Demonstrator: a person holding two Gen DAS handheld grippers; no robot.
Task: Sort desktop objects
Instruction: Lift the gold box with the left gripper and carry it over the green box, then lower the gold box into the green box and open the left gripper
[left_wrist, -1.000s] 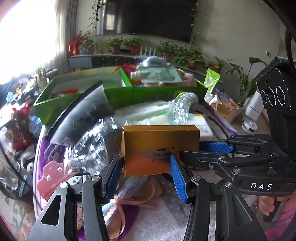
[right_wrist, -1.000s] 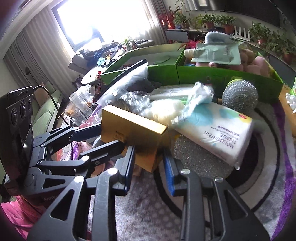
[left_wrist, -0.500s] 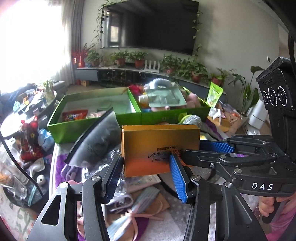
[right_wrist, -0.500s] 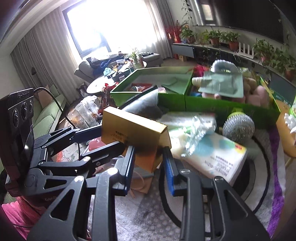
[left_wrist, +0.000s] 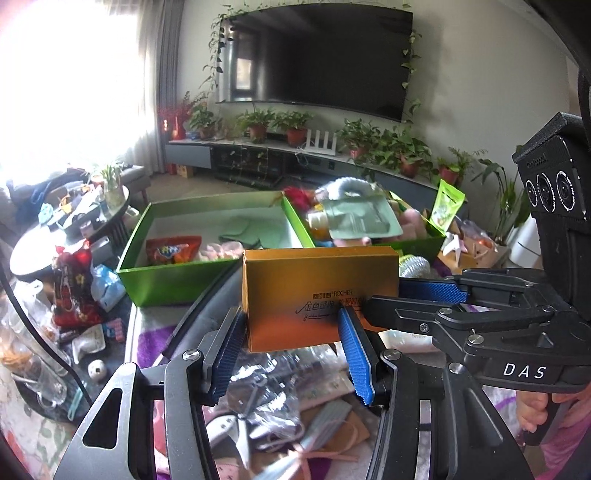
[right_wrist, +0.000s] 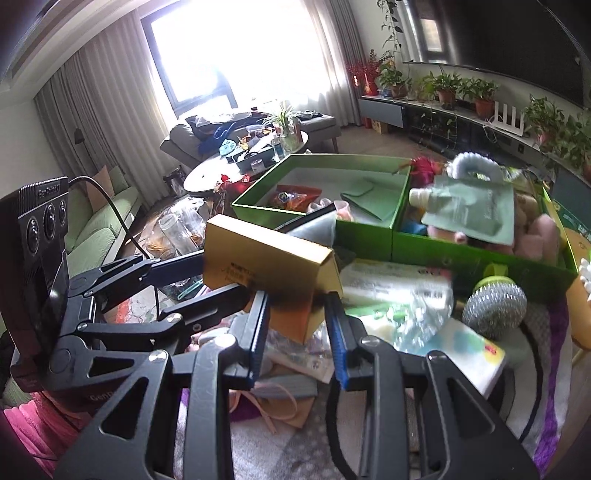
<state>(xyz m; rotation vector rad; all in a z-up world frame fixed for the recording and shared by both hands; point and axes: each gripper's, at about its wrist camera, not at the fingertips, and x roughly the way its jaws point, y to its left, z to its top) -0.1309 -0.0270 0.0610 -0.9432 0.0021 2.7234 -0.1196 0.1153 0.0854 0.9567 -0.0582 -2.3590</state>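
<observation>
While carrying toward the green sorting tray (left_wrist: 173, 282) beyond the cluttered counter (right_wrist: 532, 354), keep the gold box (left_wrist: 319, 284) level and aloft between both. Hold left gripper (left_wrist: 291, 347) and right gripper (right_wrist: 297, 332) clamped on opposite ends; release together only above a compartment.

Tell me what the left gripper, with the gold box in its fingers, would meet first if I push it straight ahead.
Probably the near wall of the green box, just beyond the gold box held by the left gripper. The gold box looks raised, so it might clear the rim; depth is unclear.
</observation>
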